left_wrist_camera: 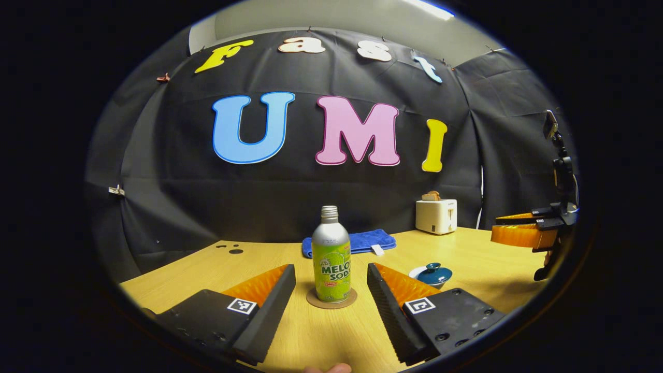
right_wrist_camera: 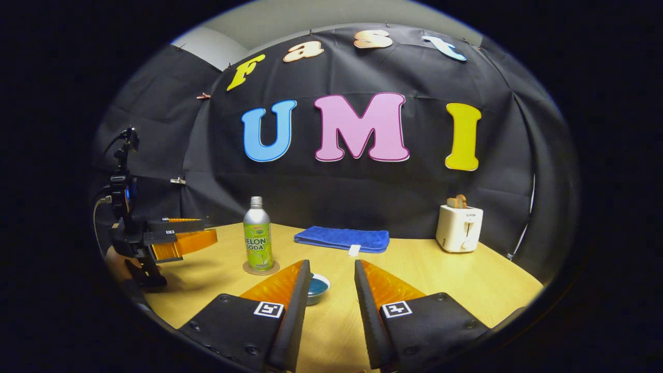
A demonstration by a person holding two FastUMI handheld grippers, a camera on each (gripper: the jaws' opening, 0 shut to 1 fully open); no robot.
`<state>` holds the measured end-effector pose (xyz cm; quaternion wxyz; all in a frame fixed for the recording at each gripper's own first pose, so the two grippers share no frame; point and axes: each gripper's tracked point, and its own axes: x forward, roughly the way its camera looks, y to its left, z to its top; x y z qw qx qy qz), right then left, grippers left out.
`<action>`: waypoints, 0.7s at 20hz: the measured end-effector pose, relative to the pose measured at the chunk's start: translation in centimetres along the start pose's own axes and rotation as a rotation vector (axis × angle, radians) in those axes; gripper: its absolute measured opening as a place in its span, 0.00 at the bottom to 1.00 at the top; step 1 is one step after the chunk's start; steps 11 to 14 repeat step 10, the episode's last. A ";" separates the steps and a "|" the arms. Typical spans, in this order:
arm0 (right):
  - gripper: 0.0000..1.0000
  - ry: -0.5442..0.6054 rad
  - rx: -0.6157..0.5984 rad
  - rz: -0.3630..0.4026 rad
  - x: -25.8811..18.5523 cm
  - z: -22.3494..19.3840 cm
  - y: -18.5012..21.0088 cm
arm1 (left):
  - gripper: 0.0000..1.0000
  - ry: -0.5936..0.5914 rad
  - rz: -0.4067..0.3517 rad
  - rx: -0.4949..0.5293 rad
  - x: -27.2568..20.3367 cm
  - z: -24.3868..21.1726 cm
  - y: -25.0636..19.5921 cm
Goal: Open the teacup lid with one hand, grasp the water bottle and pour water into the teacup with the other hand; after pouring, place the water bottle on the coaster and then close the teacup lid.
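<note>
Aluminium water bottle stands on coaster, framed by left gripper, jaws wide, nothing held. Right gripper, also open, nears lidded teacup; pinch knob squarely, lift vert.

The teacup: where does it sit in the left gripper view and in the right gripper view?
Left gripper view: the teacup, lid on, sits low right of centre, just beyond that gripper's right-hand finger.
Right gripper view: the teacup sits low centre, partly hidden behind that gripper's left-hand finger.
Shared landmark: the bottle on its coaster, left of the teacup in both.
</note>
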<state>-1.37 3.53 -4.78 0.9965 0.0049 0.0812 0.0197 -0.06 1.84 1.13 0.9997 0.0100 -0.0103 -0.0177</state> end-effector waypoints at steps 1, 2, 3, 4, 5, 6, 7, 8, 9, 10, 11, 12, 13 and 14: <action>0.54 -0.003 0.000 -0.003 -0.2 0.0 -0.3 | 0.88 -0.001 -0.001 -0.003 0.0 0.0 -0.2; 0.54 -0.004 0.002 -0.004 -0.3 0.0 -0.4 | 0.89 0.000 -0.002 -0.004 -0.1 0.0 -0.3; 0.54 -0.004 0.005 -0.006 -0.4 -0.1 -0.5 | 0.89 0.002 -0.003 -0.004 0.0 -0.2 -0.4; 0.54 -0.004 0.007 -0.006 -0.4 -0.1 -0.6 | 0.89 0.006 -0.004 -0.002 0.0 -0.3 -0.4; 0.54 -0.004 0.009 -0.007 -0.4 -0.2 -0.6 | 0.89 0.009 -0.006 -0.001 0.1 -0.4 -0.5; 0.55 -0.001 0.007 -0.007 -0.4 -0.3 -0.5 | 0.89 0.011 -0.006 0.000 0.1 -0.5 -0.6; 0.59 -0.001 0.007 -0.010 -0.5 -0.3 -0.6 | 0.89 0.012 -0.006 0.001 0.2 -0.6 -0.6; 0.60 -0.002 0.006 -0.011 -0.5 -0.2 -0.6 | 0.89 0.015 -0.006 0.000 0.2 -0.6 -0.5; 0.67 -0.005 0.005 -0.011 -0.5 -0.1 -0.6 | 0.89 0.015 -0.006 0.000 0.2 -0.7 -0.5; 0.78 -0.010 0.004 -0.013 -0.5 0.0 -0.6 | 0.89 0.015 -0.005 -0.001 0.2 -0.6 -0.3; 0.78 -0.010 0.004 -0.013 -0.5 0.0 -0.6 | 0.89 0.015 -0.005 -0.001 0.2 -0.6 -0.3; 0.78 -0.010 0.004 -0.013 -0.5 0.0 -0.6 | 0.89 0.015 -0.005 -0.001 0.2 -0.6 -0.3; 0.78 -0.010 0.004 -0.013 -0.5 0.0 -0.6 | 0.89 0.015 -0.005 -0.001 0.2 -0.6 -0.3; 0.78 -0.010 0.004 -0.013 -0.5 0.0 -0.6 | 0.89 0.015 -0.005 -0.001 0.2 -0.6 -0.3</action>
